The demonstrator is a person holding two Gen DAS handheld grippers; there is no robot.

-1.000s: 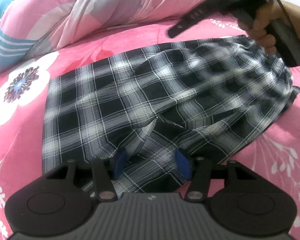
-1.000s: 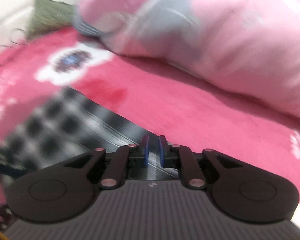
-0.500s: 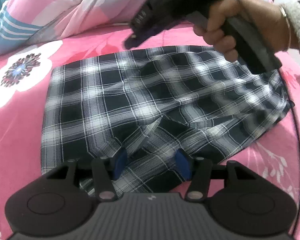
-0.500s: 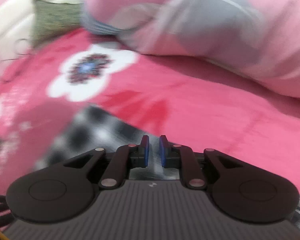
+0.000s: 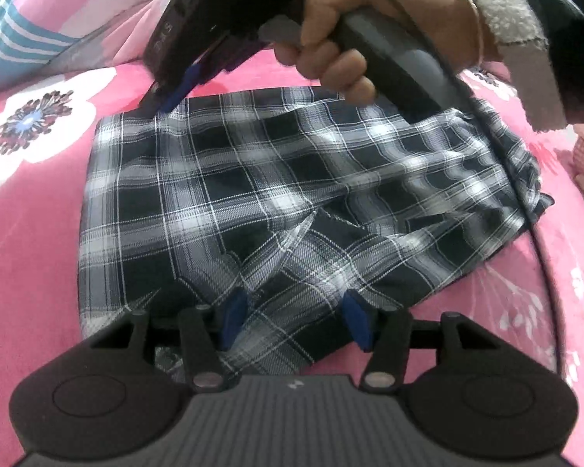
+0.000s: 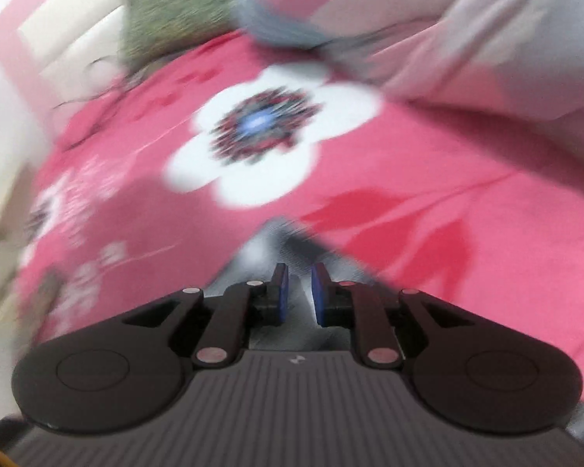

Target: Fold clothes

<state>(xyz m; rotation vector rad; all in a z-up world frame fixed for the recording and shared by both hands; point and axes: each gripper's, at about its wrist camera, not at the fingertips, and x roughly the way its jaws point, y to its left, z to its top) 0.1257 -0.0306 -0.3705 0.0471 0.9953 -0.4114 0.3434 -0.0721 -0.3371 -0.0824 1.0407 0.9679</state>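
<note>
My left gripper (image 5: 294,321), jaws spread, straddles the black-and-white plaid cloth garment's (image 5: 253,194) lower-centre edge; my right gripper (image 6: 299,295), jaws narrowly parted, reaches its upper-left corner.

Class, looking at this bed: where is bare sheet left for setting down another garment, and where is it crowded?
Bare pink sheet lies left of the plaid garment. Crowded: the quilt behind it, and the right tool at its far corner.
</note>
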